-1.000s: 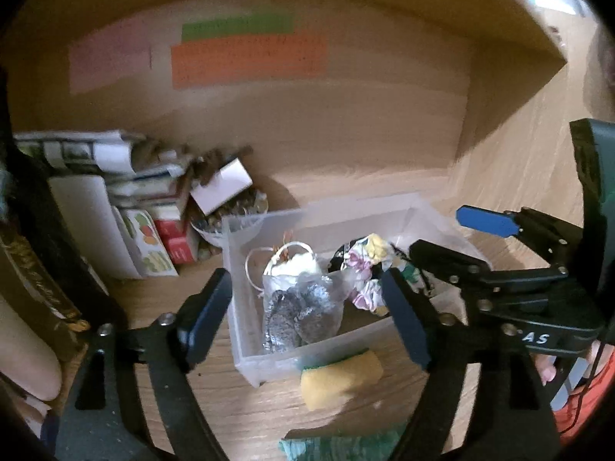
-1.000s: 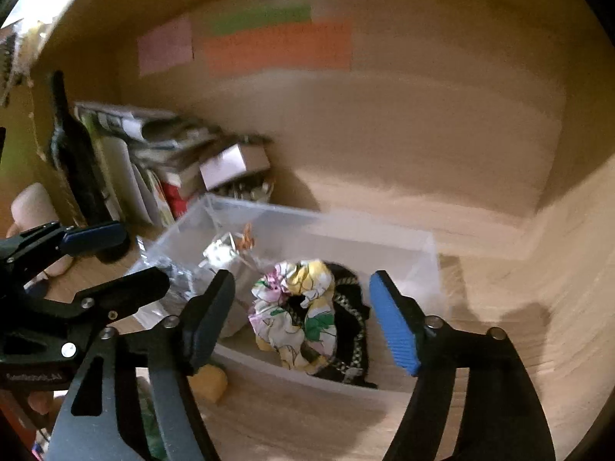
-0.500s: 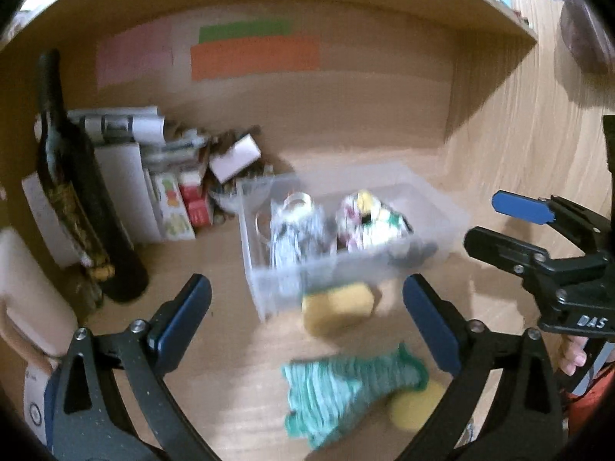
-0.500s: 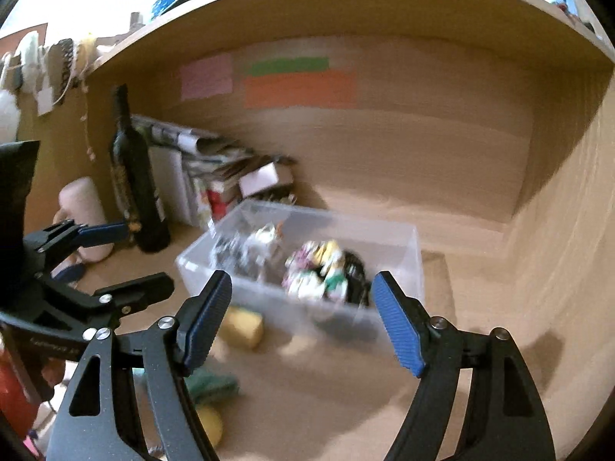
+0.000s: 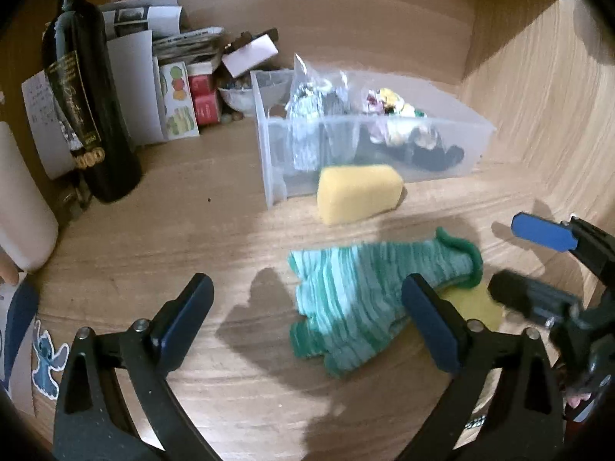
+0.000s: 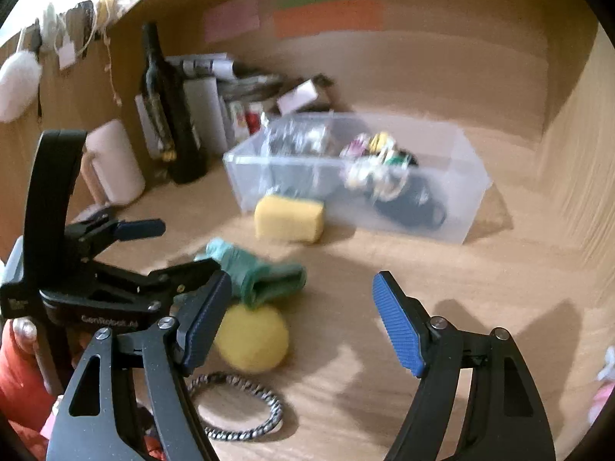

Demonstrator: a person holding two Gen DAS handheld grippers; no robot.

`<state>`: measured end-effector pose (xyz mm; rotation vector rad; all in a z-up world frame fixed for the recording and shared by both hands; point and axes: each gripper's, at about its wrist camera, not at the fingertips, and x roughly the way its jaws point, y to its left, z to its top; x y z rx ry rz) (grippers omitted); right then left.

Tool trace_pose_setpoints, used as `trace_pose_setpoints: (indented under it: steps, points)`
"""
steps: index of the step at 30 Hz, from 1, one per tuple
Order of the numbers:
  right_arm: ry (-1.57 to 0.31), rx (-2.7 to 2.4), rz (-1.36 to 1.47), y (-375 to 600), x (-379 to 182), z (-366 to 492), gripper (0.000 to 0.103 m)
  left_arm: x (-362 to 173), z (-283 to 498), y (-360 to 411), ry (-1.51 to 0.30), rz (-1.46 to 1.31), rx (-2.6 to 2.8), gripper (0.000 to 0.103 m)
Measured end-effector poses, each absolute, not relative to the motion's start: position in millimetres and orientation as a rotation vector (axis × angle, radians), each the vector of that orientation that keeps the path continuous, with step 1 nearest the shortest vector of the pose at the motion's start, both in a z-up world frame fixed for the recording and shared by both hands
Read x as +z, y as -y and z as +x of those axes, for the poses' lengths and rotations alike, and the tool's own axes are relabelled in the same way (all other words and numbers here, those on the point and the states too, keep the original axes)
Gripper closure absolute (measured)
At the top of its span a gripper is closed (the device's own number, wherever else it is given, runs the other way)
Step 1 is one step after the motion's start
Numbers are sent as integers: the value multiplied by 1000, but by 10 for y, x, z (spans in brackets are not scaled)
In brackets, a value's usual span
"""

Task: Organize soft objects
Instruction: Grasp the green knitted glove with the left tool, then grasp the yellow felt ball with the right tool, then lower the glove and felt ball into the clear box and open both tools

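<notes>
Tools hovered over a wooden counter (image 5: 127, 230), both gaping and empty; the left tool (image 5: 307, 319) had just narrowed a little, with nothing between its jaws. Just ahead of it lay a green striped cloth (image 5: 369, 292), partly covering a yellow ball (image 6: 251, 340), likely the next pickup. Beyond sat a yellow sponge (image 5: 359, 192), touching a clear bin (image 5: 472, 146) that held a crinkled plastic bag, a floral scrunchie and something dark. Beneath the right tool (image 6: 300, 322) lay a braided band (image 6: 246, 407).

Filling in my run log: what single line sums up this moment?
left gripper: open, empty | right gripper: open, empty | green cloth, yellow sponge, yellow ball: on desk | clear bin: partly filled
</notes>
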<state>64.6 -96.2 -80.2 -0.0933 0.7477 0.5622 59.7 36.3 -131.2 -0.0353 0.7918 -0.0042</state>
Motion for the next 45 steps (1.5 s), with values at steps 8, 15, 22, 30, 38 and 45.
trace_pose_setpoints:
  steps: [8, 15, 22, 30, 38, 45]
  points:
    - [-794, 580, -118, 866, -994, 568, 30, -1460, 611, -369, -848, -83, -58, 41]
    - [-825, 609, -132, 796, -1069, 566, 58, -1439, 566, -398, -834, -89, -71, 69]
    - [-825, 594, -107, 852, -1051, 616, 68, -1276, 510, -393, -775, -80, -70, 75]
    - [-743, 541, -78, 1057, -776, 712, 68, -847, 483, -375, -642, -87, -77, 75]
    - [-631, 480, -54, 1260, -402, 861, 68, -460, 638, -372, -533, -124, -77, 75]
    - [-539, 441, -53, 1359, -105, 1027, 68, -272, 862, -318, -487, -133, -63, 75]
